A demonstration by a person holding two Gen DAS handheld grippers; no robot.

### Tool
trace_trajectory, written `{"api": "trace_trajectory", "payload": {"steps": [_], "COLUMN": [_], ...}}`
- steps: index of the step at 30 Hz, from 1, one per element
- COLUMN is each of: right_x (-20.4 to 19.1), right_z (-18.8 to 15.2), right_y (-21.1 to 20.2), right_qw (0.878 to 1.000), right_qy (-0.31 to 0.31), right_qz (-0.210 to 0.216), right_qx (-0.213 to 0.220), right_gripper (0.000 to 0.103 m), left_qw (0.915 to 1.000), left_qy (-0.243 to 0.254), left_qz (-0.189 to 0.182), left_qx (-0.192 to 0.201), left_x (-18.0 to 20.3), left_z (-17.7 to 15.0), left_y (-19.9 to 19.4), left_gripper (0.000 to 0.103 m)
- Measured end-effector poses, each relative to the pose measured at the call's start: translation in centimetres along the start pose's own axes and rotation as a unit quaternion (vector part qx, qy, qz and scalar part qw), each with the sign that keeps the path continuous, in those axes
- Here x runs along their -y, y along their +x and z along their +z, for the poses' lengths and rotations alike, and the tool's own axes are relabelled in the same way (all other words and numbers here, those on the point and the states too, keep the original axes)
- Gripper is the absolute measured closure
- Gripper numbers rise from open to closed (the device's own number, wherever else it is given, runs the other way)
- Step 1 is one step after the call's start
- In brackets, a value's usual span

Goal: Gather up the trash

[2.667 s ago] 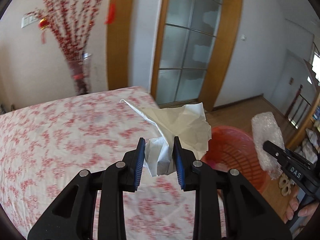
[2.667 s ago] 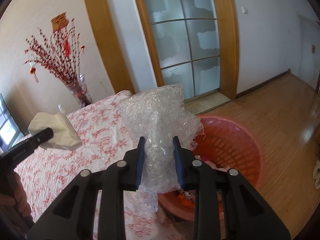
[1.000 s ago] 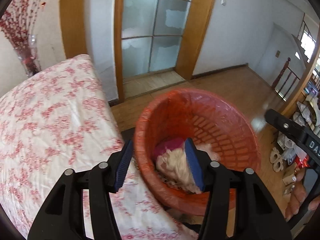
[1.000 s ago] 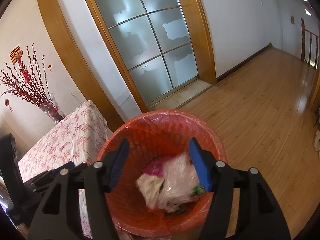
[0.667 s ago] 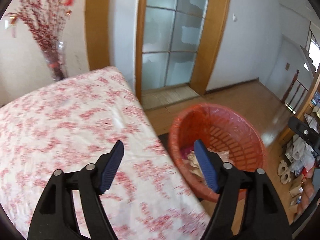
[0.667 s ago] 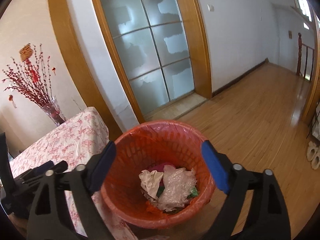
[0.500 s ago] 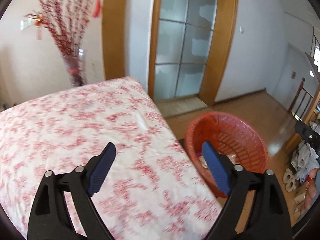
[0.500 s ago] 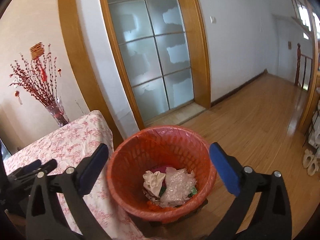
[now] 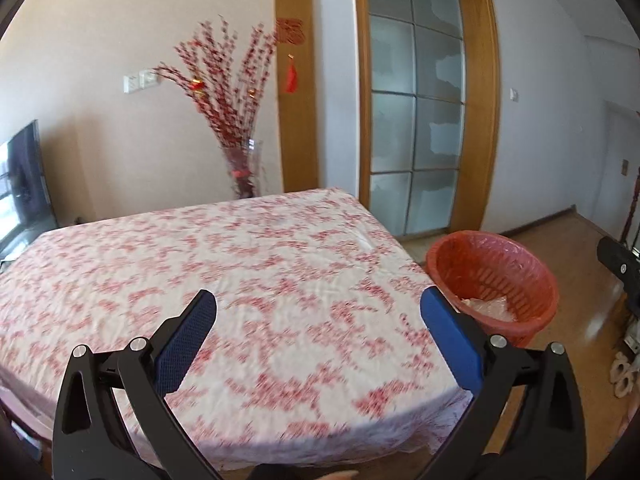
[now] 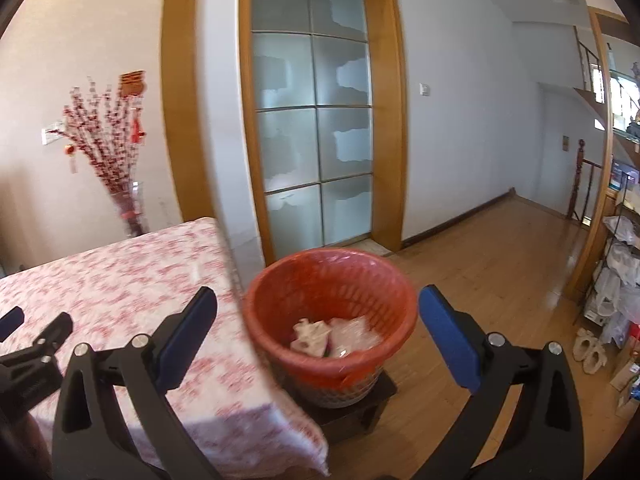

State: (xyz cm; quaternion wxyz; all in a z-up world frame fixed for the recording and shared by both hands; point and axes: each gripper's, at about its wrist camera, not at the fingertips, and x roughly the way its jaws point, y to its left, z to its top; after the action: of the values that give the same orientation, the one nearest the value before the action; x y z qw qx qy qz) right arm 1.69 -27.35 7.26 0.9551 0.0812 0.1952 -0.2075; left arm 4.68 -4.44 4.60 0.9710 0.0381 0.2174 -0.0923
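At the far left, a dark screen (image 9: 24, 176) is seen against the wall, and a vase of red blossom branches (image 9: 236, 128) stands behind the far edge of the table. The table (image 9: 120, 248), covered by a white cloth with a red floral print, fills the left and middle of the left wrist view, and no trash is seen on the visible part of it. The left gripper (image 9: 318, 312) is held above the near side of the table; its jaws are opening and stand wide apart, with nothing between them. Just beside the table's right edge, the red basket (image 10: 280, 280) is found, raised on a small dark stool (image 10: 360, 404), and the task's trash (image 10: 332, 336), crumpled paper and clear plastic wrap, lies inside it. The right gripper (image 10: 318, 312) is held near and above the basket, its jaws spread wide and empty. Further right, a wooden floor (image 10: 500, 264) is seen, with shelves of bags (image 10: 620, 280) at the far right. The collecting is judged largely done, as far as the views show. What could go wrong from here is judged as follows: the basket could be knocked off its stool if a gripper were swung low past its rim, and the trash would be spilled; the cloth could be snagged and dragged by a low fingertip; any piece lying outside both views could be overlooked.
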Motion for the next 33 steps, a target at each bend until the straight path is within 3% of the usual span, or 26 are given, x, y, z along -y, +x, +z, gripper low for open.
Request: {"api": "trace_trajectory", "payload": {"steps": [4,11,33], "right_x": [-0.9,-2.3,-3.3], "right_z": [-1.4,-3.1,-6.3], "right_y": [-2.0,-4.4,-4.9], "right_qw": [1.000,0.999,0.998], "right_qy": [-0.001,-0.023,-0.035], "right_qz": [0.000,-0.023,-0.045], "right_qx": [0.003,0.013,-0.004], "right_gripper": [0.004,0.004,0.005], "left_qw": [0.9997,0.9995,0.9988], "left_qy": [-0.011,-0.025,-0.038], "left_qz": [0.017,0.014,0.031], "left_qx": [0.015,0.008,-0.007], "left_x": [-0.6,-1.4,-2.1], "left_z": [-1.4,-3.6,-5.8], "left_y": [-1.9,-3.3,-3.8], "left_gripper": [0.003,0.003,0.003]}}
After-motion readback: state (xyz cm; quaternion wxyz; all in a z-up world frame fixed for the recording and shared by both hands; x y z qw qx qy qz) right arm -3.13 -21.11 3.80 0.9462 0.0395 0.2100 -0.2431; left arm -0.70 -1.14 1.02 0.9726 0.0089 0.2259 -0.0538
